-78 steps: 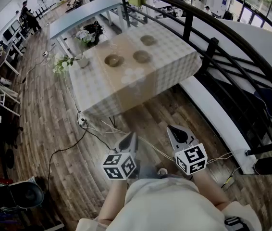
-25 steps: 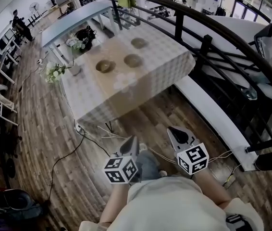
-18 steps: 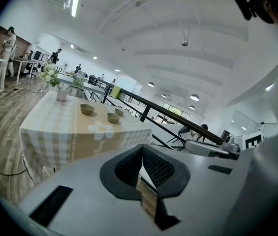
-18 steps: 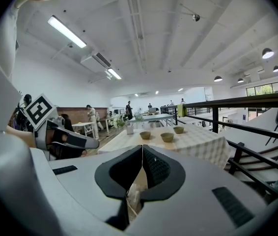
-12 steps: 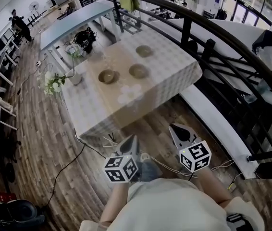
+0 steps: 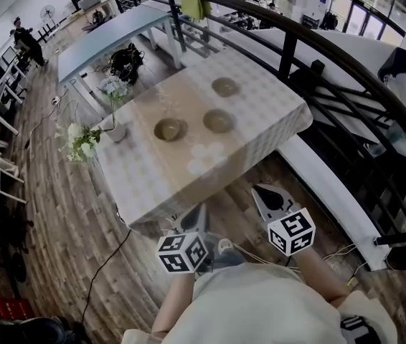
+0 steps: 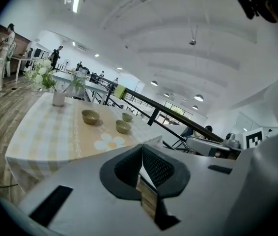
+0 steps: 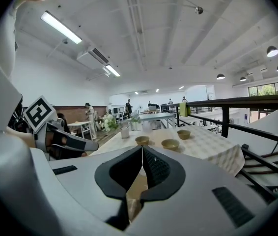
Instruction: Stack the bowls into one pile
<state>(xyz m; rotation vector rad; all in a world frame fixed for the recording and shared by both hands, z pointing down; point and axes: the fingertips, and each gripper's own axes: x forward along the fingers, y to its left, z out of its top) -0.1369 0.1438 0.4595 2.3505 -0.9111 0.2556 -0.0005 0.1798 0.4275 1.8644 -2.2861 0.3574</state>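
Three bowls stood apart on the desk (image 6: pixel 145 185) in the head view: left bowl (image 6: pixel 170 129), middle bowl (image 6: pixel 219 121), far bowl (image 6: pixel 225 87). All stacking remained. The left gripper (image 6: pixel 196 215) and right gripper (image 6: pixel 266 198) hung short of its near edge, a railing (image 6: pixel 318 52) rightward. Left gripper view: fingers pressed together, empty. Right gripper view: likewise.

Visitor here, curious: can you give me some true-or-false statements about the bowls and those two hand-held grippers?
1. Three round olive-brown bowls stand apart on the checked tablecloth. True.
2. The left gripper holds a bowl. False: its jaws are shut on nothing.
3. The right gripper is shut and empty. True.
4. The small pale vase of white flowers stands on the floor. False: it stands on the tablecloth, near the edge.
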